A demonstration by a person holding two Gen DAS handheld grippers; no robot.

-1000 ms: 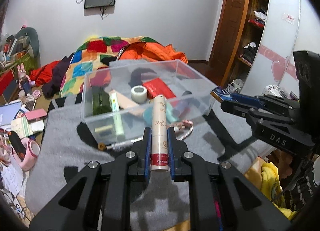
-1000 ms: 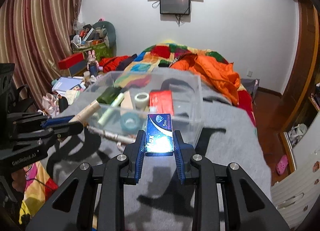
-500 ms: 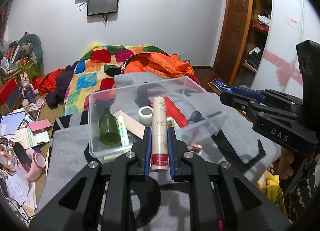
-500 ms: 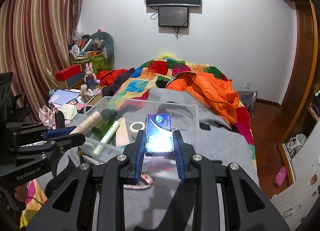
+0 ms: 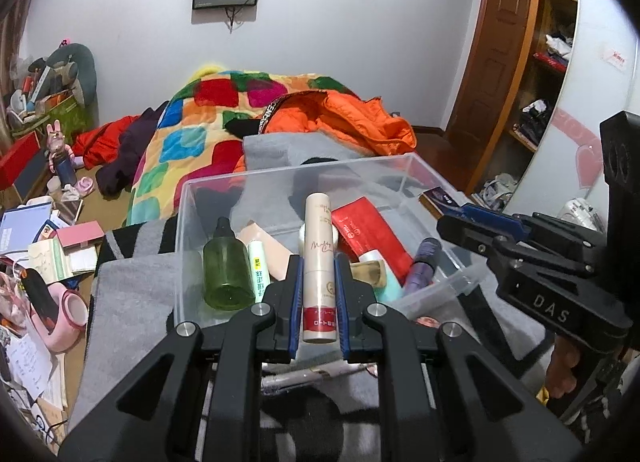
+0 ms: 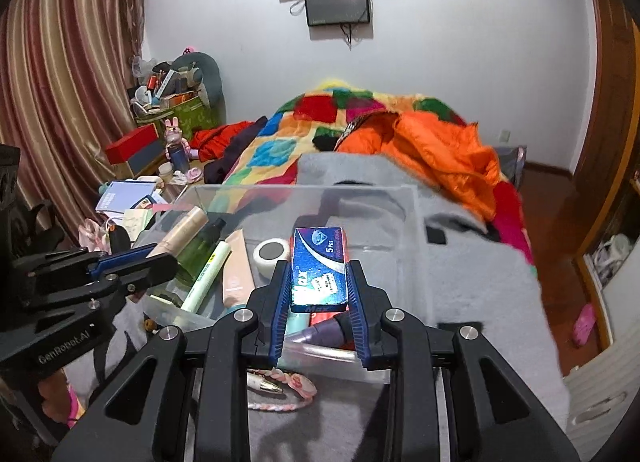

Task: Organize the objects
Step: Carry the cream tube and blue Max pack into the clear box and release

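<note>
Bed (image 6: pixel 480 262) filling mid-frame, grey blanket (image 5: pixel 132 302) over its near part, clear bin (image 5: pixel 188 222) at centre on the blanket, pen (image 6: pixel 264 382) and braided cord (image 6: pixel 280 406) at the bin's near edge, patchwork quilt (image 5: pixel 188 142) and orange jacket (image 5: pixel 352 122) beyond.

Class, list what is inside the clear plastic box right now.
Inside the clear box: green bottle, white-green tube, tape roll, red packet, purple item. The held items cover whatever else lies beneath.
</note>
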